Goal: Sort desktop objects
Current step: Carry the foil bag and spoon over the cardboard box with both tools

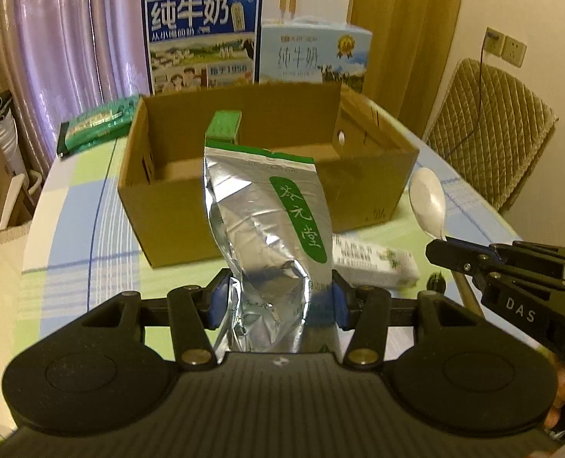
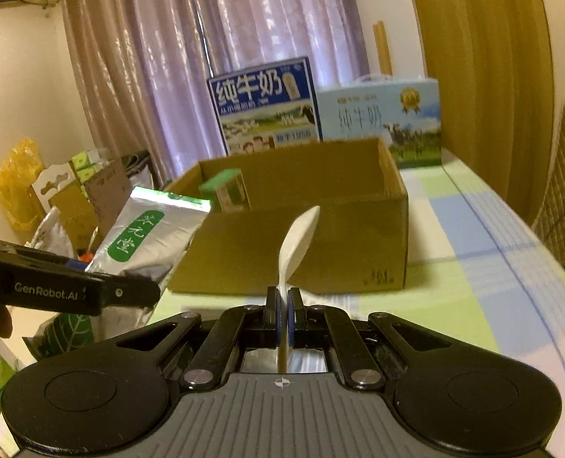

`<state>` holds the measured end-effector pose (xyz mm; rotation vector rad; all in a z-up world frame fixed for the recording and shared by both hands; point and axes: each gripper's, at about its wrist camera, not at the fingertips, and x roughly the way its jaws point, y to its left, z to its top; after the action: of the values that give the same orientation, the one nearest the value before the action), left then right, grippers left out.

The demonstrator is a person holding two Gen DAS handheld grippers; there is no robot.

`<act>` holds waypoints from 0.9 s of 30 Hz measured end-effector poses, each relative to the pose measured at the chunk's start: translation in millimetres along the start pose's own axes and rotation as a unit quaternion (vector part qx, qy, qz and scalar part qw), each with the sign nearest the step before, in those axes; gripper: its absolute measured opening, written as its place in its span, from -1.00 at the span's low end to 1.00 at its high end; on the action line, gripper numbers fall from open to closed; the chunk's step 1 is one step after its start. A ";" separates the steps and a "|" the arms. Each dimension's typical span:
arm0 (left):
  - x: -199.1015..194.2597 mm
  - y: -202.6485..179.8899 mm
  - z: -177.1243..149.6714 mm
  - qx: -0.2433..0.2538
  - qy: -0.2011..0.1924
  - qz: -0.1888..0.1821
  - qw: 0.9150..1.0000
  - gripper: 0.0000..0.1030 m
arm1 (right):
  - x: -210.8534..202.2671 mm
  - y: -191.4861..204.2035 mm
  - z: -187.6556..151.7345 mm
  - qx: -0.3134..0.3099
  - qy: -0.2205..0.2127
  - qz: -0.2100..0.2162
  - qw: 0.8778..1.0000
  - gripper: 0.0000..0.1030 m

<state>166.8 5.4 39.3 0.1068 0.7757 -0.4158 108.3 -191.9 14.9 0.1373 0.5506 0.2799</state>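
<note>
On my checked-cloth table (image 2: 492, 267) the open brown cardboard box (image 1: 252, 210) holds only a small green carton (image 1: 223, 126), so sorting is barely begun. My left tongs (image 1: 278, 297) grip the crinkled silver foil pouch (image 1: 267, 229), held just before the near wall; my right tongs (image 2: 284, 316) pinch the white plastic spoon (image 2: 296, 244). A white packet (image 1: 374, 263) is left on the table. Box interior looks roomy.

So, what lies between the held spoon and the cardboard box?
Nothing: in the right wrist view the white spoon rises before the cardboard box front wall, gap bare.
</note>
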 end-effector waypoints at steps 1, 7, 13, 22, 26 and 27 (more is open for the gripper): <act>-0.1 -0.5 3.6 0.000 -0.003 -0.001 1.000 -0.09 | 2.2 -0.1 6.1 -0.003 -0.004 0.000 1.000 -1.00; 5.1 -1.5 21.3 0.002 -0.010 -0.005 1.000 -0.09 | 13.6 0.9 31.3 -0.015 -0.019 0.003 1.000 -1.00; 16.1 4.2 32.9 0.009 -0.006 0.001 1.000 -0.09 | 28.4 -2.0 50.0 -0.016 -0.027 0.004 0.999 -1.00; 26.5 22.1 50.6 0.006 -0.010 0.011 1.000 -0.09 | 51.2 -4.1 70.4 -0.012 -0.036 0.011 0.999 -1.00; 33.3 28.3 56.8 0.003 -0.008 0.013 1.000 -0.09 | 61.5 -5.0 78.2 -0.009 -0.038 0.014 0.999 -1.00; 34.7 29.5 58.2 0.003 -0.007 0.013 1.000 -0.09 | 64.4 -4.9 80.4 -0.010 -0.038 0.015 0.999 -1.00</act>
<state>239.1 6.9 54.9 0.1186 0.7581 -0.3930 204.7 -181.7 49.8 0.1372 0.4703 0.3078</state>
